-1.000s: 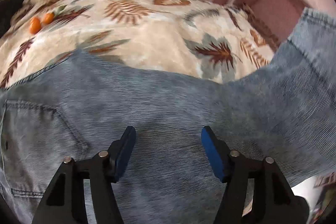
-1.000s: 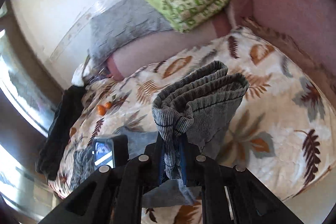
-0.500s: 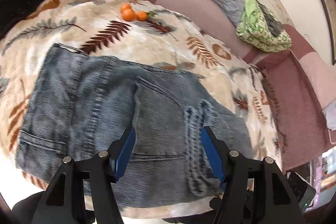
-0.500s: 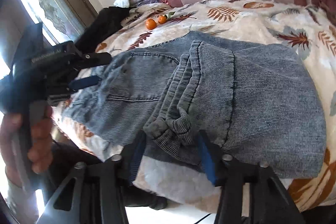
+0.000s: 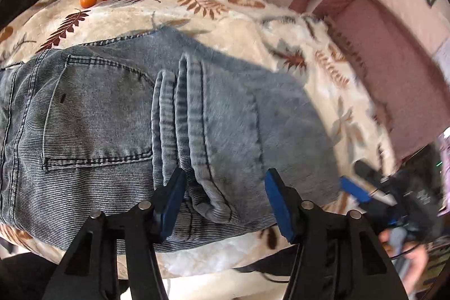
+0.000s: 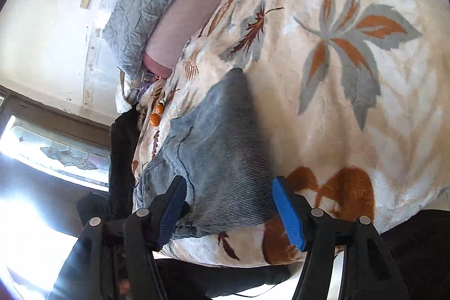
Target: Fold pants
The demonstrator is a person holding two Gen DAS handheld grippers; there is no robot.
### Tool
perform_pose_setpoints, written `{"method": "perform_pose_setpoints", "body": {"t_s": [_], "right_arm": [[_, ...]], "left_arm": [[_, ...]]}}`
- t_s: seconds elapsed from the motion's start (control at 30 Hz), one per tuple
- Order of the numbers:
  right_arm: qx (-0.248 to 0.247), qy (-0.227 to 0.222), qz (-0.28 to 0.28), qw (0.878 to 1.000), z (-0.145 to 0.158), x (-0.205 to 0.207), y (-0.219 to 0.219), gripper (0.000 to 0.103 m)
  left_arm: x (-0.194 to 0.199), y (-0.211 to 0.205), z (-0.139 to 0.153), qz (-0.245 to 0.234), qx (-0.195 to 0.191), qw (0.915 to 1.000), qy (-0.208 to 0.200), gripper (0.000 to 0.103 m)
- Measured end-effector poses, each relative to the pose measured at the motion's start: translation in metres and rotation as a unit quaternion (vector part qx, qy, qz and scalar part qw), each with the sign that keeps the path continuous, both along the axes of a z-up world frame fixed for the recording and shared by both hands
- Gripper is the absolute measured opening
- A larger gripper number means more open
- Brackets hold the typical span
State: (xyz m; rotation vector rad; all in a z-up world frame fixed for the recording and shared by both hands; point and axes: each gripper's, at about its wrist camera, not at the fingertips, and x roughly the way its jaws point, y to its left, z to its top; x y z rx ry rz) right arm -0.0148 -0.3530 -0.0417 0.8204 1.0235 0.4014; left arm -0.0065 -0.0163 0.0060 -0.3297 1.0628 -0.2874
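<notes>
The right gripper (image 6: 227, 210) has just opened and let go of the jeans (image 5: 174, 114), now folded on the blanket (image 5: 230, 24), while the left gripper (image 5: 222, 198), slightly narrowed, hovers spread above the hems.

Daylight from the window (image 6: 64, 159) I see blown out, fisheye edges bowed and dark, right side of left view motion-blurred
</notes>
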Motion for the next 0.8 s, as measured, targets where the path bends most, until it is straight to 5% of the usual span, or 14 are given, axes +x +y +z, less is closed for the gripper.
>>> {"method": "perform_pose_setpoints", "body": {"t_s": [0.13,0.23,0.43,0.67,0.8], "right_arm": [[0.027,-0.015,-0.002,1.000,-0.004,0.005,-0.006,0.067],[0.022,-0.038,0.016,0.999,-0.001,0.003,0.000,0.067],[0.032,-0.048,0.030,0.998,-0.001,0.000,0.002,0.067],[0.047,-0.055,0.032,0.997,0.000,-0.003,-0.005,0.067],[0.052,-0.058,0.039,0.996,0.001,-0.003,-0.002,0.067]], "left_arm": [[0.002,0.029,0.025,0.025,-0.117,0.9928,0.005,0.059],[0.003,0.023,0.025,0.020,-0.153,0.9878,0.018,0.059],[-0.009,0.011,-0.004,0.055,-0.149,0.9840,0.082,0.053],[-0.034,0.006,0.010,0.091,-0.087,0.9913,0.038,0.053],[-0.031,0.007,-0.002,0.099,-0.060,0.9920,0.050,0.053]]}}
